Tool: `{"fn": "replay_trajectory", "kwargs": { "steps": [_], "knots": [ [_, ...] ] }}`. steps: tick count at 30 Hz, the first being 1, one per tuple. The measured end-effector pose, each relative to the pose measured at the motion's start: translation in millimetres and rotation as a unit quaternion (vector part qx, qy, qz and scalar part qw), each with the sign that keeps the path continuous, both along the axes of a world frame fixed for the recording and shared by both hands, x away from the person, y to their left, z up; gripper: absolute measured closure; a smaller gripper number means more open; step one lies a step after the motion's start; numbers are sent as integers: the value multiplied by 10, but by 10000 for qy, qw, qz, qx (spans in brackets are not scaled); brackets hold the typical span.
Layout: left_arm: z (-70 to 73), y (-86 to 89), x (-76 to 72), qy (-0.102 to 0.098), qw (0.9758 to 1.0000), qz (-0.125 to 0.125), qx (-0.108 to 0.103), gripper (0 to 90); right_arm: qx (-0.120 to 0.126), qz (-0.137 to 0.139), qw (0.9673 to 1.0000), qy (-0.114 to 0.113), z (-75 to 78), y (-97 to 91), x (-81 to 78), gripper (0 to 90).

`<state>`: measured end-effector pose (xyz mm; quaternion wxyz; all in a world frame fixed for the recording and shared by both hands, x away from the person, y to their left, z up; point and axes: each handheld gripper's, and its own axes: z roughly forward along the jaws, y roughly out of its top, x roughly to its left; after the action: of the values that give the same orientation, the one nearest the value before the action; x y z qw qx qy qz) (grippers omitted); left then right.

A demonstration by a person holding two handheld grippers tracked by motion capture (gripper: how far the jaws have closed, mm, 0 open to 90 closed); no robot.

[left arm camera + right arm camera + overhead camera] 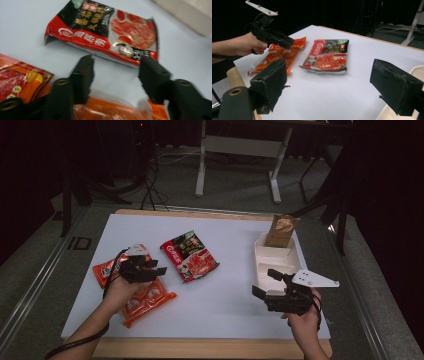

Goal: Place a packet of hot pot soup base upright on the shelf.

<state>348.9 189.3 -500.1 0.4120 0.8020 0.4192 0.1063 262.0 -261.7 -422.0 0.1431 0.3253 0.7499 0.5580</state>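
The left gripper [161,268] is hovering with its jaws released above the orange sauce packets [145,300] at the left of the white table [225,295], its tips pointing toward the red-and-black hotpot seasoning packet [189,256] lying flat just beyond them. The right gripper [266,283] is hanging with jaws spread wide and grasping nothing, beside the near end of the white compartment tray [263,265]. A brown pouch [281,231] is standing upright in the tray's far compartment
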Motion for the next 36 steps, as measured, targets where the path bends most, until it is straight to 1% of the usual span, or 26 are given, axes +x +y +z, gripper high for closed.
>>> {"fn": "replay_trajectory", "kwargs": {
  "steps": [1, 2, 4, 5, 6, 7, 8, 9, 10, 12, 13, 14, 15, 16, 18, 19, 20, 21, 23, 25, 27, 28, 29, 32, 34, 36],
  "knots": [
    [-17, -26, 23, 37, 10000, 38, 62, 511, 12, 27, 10000, 31, -10, 3, -2, 140],
    [-42, -54, 54, 106, 9999, 15, 92, 547, -2, 33, 10000, 35, -16, 5, -1, 140],
    [-89, -113, 105, 140, 9993, 139, 329, 593, 2, 50, 10000, 40, -24, 9, 0, 141],
    [-112, -132, 131, 200, 9992, 129, 322, 625, 6, 72, 10000, 43, -28, 11, 3, 141],
    [-140, -157, 164, 266, 9986, 156, 419, 662, 12, 77, 10000, 41, -31, 14, 1, 141],
    [-156, -170, 182, 286, 9982, 188, 493, 697, 12, 89, 10000, 41, -36, 17, 2, 142],
    [-156, -170, 182, 286, 9982, 188, 493, 727, 12, 89, 10000, 41, -36, 17, 2, 142],
    [-156, -170, 182, 286, 9982, 188, 493, 727, 23, 109, 9999, 44, -40, 21, 4, 142],
    [-233, -225, 262, 463, 9965, 287, 634, 779, 3, 147, 9999, 41, -52, 33, 7, 142],
    [-244, -239, 305, 563, 9957, 398, 620, 834, -11, 181, 9998, 55, -62, 40, 16, 142],
    [-246, -247, 332, 598, 9952, 422, 657, 855, -31, 181, 9998, 48, -65, 43, 19, 143],
    [-246, -247, 332, 598, 9952, 422, 657, 877, -31, 181, 9998, 48, -65, 43, 19, 143],
    [-246, -247, 332, 598, 9952, 422, 657, 877, -35, 195, 9998, 55, -68, 46, 23, 143],
    [-252, -256, 411, 667, 9938, 516, 724, 894, -25, 204, 9998, 56, -72, 50, 27, 143],
    [-256, -261, 457, 736, 9933, 571, 692, 895, -15, 225, 9997, 57, -73, 55, 25, 143],
    [-257, -264, 479, 728, 9928, 593, 741, 896, -32, 240, 9997, 50, -73, 58, 23, 143],
    [-257, -264, 479, 728, 9928, 593, 741, 896, -32, 240, 9997, 50, -73, 58, 23, 143],
    [-265, -275, 526, 815, 9923, 556, 751, 896, -44, 240, 9997, 40, -72, 62, 22, 143],
    [-278, -293, 564, 831, 9918, 537, 811, 896, -35, 255, 9997, 39, -75, 66, 24, 143],
    [-296, -303, 599, 894, 9917, 504, 777, 896, -26, 267, 9996, 53, -78, 66, 27, 143],
    [-296, -303, 599, 894, 9917, 504, 777, 896, -20, 268, 9996, 45, -79, 64, 26, 143],
    [-320, -345, 640, 907, 9907, 507, 877, 896, -28, 268, 9996, 43, -79, 57, 26, 143],
    [-319, -353, 649, 915, 9905, 499, 892, 896, -10, 258, 9997, 38, -78, 53, 25, 143],
    [-327, -356, 678, 897, 9907, 516, 880, 896, -10, 255, 9997, 16, -73, 43, 18, 143],
    [-338, -354, 706, 929, 9904, 532, 870, 896, -2, 255, 9997, 38, -76, 41, 20, 143],
    [-344, -366, 730, 931, 9900, 541, 914, 896, -24, 247, 9997, 30, -80, 41, 24, 143]
  ]
}}
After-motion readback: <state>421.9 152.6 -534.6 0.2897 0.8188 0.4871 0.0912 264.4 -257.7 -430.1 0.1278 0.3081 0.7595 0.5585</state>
